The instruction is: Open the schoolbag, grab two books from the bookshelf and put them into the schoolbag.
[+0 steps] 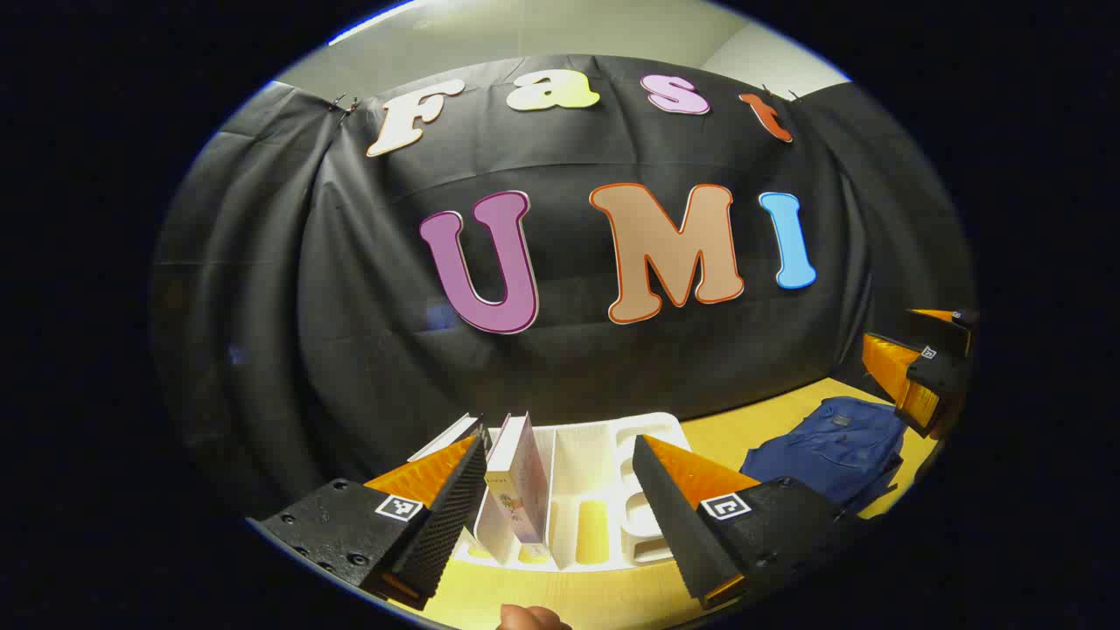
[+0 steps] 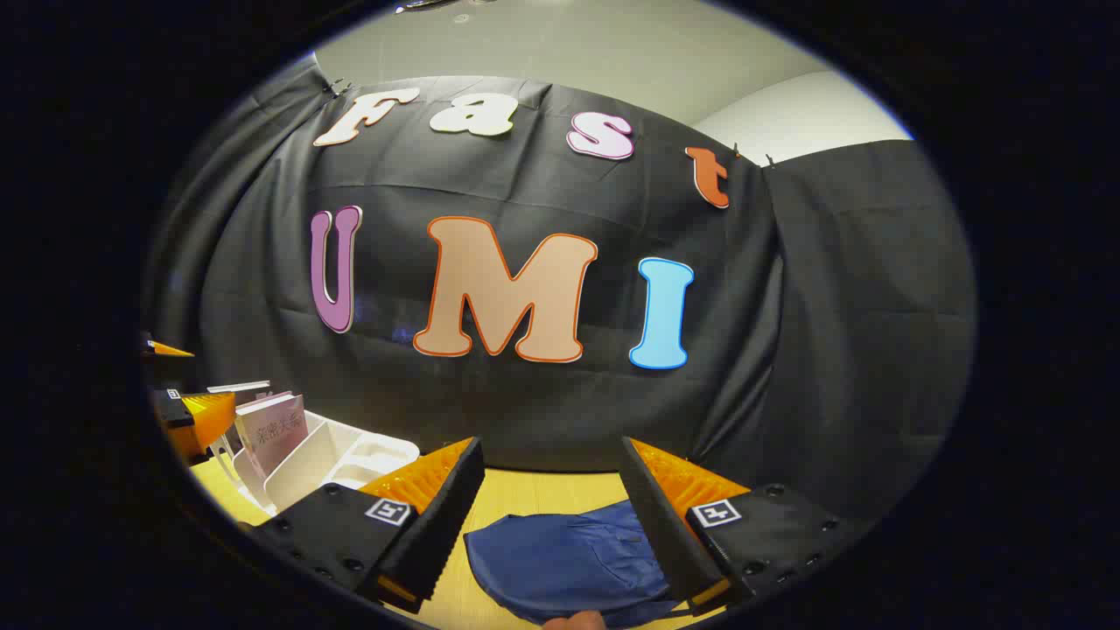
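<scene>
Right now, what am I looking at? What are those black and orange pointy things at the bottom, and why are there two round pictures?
Those pointy things are the two fingers of a hand-held gripper, a kind of big pincer. A person holds one in each hand, and a small camera rides on each, so you get two round pictures.

In the left gripper view, the left gripper is open and faces a white bookshelf on a yellow table. A book stands upright in the shelf. Off to the side lies a blue schoolbag, with the other gripper beyond it.

In the right gripper view, the right gripper is open too and looks down over the same schoolbag; the bookshelf sits to the side.

Neither gripper holds anything. The bag looks closed, though its zip is hard to make out.
</scene>
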A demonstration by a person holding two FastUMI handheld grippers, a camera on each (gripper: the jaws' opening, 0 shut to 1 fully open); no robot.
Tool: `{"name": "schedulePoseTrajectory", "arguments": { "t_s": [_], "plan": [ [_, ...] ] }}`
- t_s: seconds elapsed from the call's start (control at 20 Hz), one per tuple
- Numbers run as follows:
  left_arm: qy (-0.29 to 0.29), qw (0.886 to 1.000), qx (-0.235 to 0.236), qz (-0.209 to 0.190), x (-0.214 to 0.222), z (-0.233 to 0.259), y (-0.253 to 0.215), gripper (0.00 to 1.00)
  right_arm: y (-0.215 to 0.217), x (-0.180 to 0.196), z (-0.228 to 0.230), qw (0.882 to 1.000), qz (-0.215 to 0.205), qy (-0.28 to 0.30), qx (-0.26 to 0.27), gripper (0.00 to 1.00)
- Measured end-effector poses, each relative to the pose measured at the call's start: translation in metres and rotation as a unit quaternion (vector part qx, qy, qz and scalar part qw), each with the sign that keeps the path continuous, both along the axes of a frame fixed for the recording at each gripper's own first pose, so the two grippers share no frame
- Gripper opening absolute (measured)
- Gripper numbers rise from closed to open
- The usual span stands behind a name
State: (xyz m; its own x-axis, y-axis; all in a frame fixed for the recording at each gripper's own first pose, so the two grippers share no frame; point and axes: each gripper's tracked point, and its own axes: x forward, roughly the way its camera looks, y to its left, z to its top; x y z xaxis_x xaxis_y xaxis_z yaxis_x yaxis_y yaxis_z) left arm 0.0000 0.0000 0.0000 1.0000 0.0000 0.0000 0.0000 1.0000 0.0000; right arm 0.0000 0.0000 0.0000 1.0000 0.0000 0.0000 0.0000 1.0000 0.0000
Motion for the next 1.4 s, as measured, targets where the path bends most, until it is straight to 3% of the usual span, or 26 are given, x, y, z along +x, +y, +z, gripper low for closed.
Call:
{"name": "schedulePoseTrajectory", "arguments": {
  "t_s": [0.05, 0.9, 0.95, 1.0, 1.05, 1.15, 1.2, 1.25, 1.3, 1.4],
  "plan": [
    [0.000, 1.000, 0.002, -0.001, -0.001, 0.000, -0.001, 0.98, 0.002, 0.000, 0.002, 1.000, 0.002, -0.002, -0.001, 0.99],
    [-0.002, 1.000, 0.009, -0.008, 0.001, 0.002, -0.007, 0.98, 0.001, -0.007, -0.004, 1.000, 0.005, -0.003, -0.024, 0.99],
    [-0.001, 1.000, 0.008, -0.007, 0.001, 0.000, -0.006, 0.99, 0.003, -0.007, -0.005, 0.999, 0.008, -0.002, -0.031, 1.00],
    [0.001, 1.000, 0.010, -0.006, 0.001, -0.001, -0.006, 0.99, 0.006, -0.008, -0.008, 0.999, 0.017, 0.000, -0.038, 0.93],
    [0.002, 1.000, 0.013, -0.004, 0.000, -0.002, -0.005, 0.99, 0.009, -0.009, -0.012, 0.999, 0.024, 0.003, -0.046, 0.99],
    [0.003, 1.000, 0.017, -0.003, 0.002, -0.002, -0.004, 0.99, 0.014, -0.008, -0.024, 0.996, 0.040, 0.013, -0.075, 0.99],
    [0.003, 1.000, 0.016, -0.003, 0.001, -0.003, -0.005, 0.99, 0.013, -0.009, -0.029, 0.994, 0.045, 0.016, -0.093, 0.93],
    [0.004, 1.000, 0.016, -0.003, 0.001, -0.003, -0.003, 0.99, 0.014, -0.010, -0.033, 0.992, 0.052, 0.017, -0.116, 0.93],
    [0.004, 1.000, 0.017, -0.002, 0.001, -0.003, -0.003, 0.99, 0.015, -0.011, -0.039, 0.988, 0.059, 0.018, -0.142, 0.99],
    [0.006, 1.000, 0.018, -0.001, 0.002, -0.005, -0.002, 0.99, 0.015, -0.013, -0.056, 0.980, 0.078, 0.026, -0.182, 0.99]
  ]
}}
